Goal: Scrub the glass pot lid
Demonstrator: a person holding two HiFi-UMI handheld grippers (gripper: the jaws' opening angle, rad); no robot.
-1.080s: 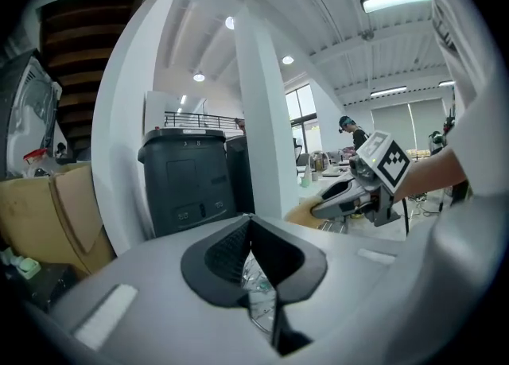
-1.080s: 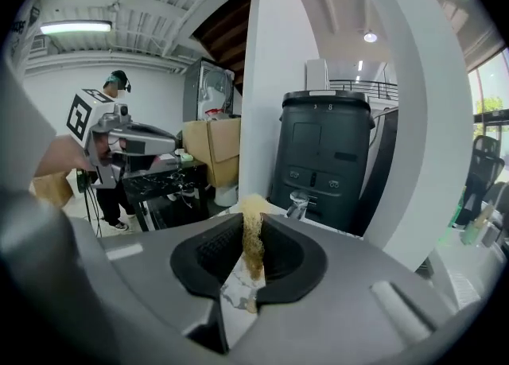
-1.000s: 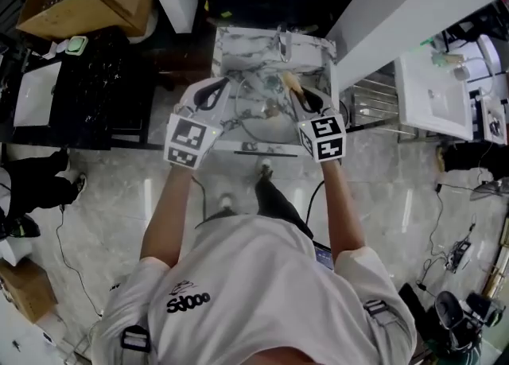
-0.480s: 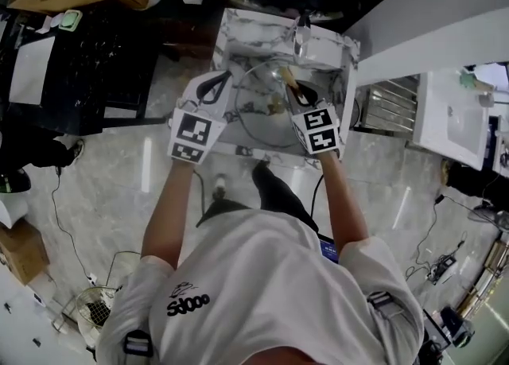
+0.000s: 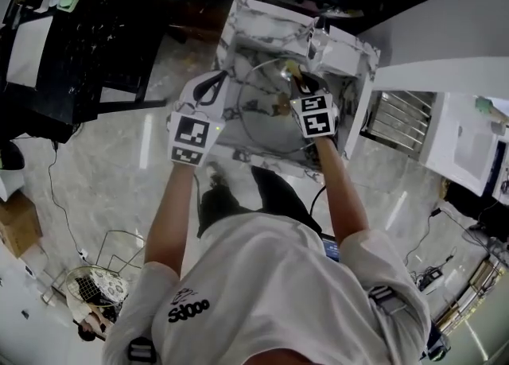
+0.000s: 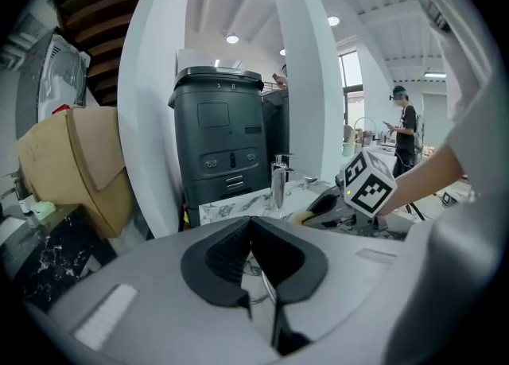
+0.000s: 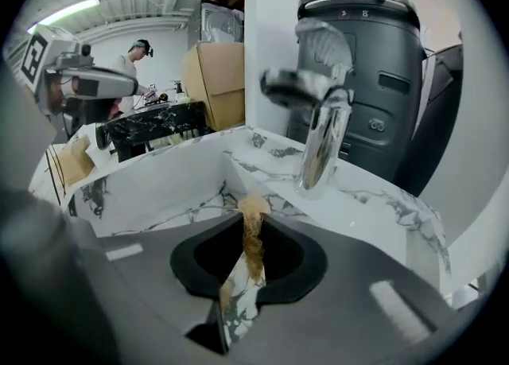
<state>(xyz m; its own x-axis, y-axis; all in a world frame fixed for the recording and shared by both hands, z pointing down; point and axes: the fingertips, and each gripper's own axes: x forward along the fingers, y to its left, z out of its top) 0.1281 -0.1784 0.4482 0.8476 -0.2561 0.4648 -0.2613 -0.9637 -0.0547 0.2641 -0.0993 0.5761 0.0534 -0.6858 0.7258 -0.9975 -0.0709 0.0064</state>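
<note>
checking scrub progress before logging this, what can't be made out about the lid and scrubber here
- Whether the scrubber touches the glass lid: too small in the head view; in the right gripper view the right gripper body hides the sink floor.
- How clean the lid is: clear glass over the veined sink, too small in the head view.
- The lid's face in the left gripper view: the left gripper body covers all but a thin edge.

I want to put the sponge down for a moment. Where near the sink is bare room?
The ledge right of the faucet is bare, and the back rim left of the faucet too. The basin is crowded: the lid takes most of it, with the left tool and right tool at its edges.
</note>
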